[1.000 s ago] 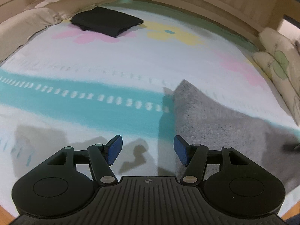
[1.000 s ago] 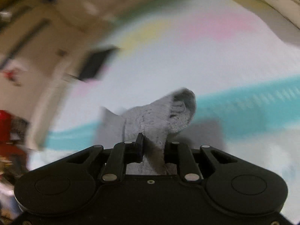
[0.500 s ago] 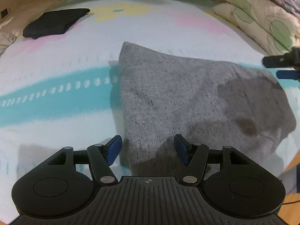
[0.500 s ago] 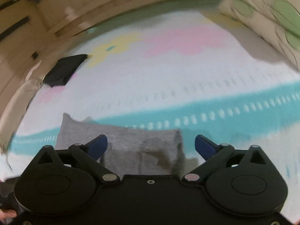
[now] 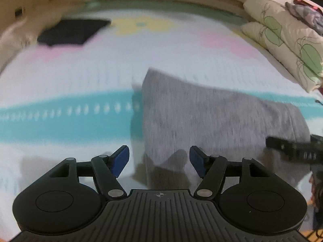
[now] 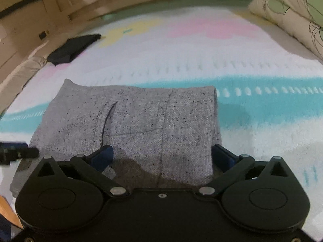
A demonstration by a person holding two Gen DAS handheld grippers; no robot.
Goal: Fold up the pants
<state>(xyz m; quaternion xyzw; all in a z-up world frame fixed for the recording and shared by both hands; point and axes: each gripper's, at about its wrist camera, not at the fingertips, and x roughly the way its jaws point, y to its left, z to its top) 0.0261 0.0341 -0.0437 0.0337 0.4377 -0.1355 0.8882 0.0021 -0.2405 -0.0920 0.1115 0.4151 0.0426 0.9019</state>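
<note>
The grey speckled pants [image 6: 141,121] lie folded in a flat rectangle on the bed, seen blurred in the left wrist view as the pants [image 5: 212,117]. My right gripper [image 6: 161,154] hangs low over their near edge, jaws wide, one finger [image 6: 103,156] over the cloth and the other at its right side; neither pad presses. My left gripper [image 5: 159,158] is over the pants' near left corner, its jaws opening, with nothing pinched. Each gripper shows at the edge of the other's view: the right gripper [image 5: 292,149] and the left gripper [image 6: 14,151].
A folded black garment [image 6: 72,48] lies far left near the headboard. Leaf-print pillows [image 5: 282,40] are stacked along the right side. The bed sheet [image 6: 262,111] is white with a teal stripe and pastel flowers. A beige pillow [image 6: 22,70] edges the left.
The right gripper let go of the lifted grey pants, opened wide and sank over them; the pants now lie folded flat. The left gripper swung towards the pants and widened a little.
</note>
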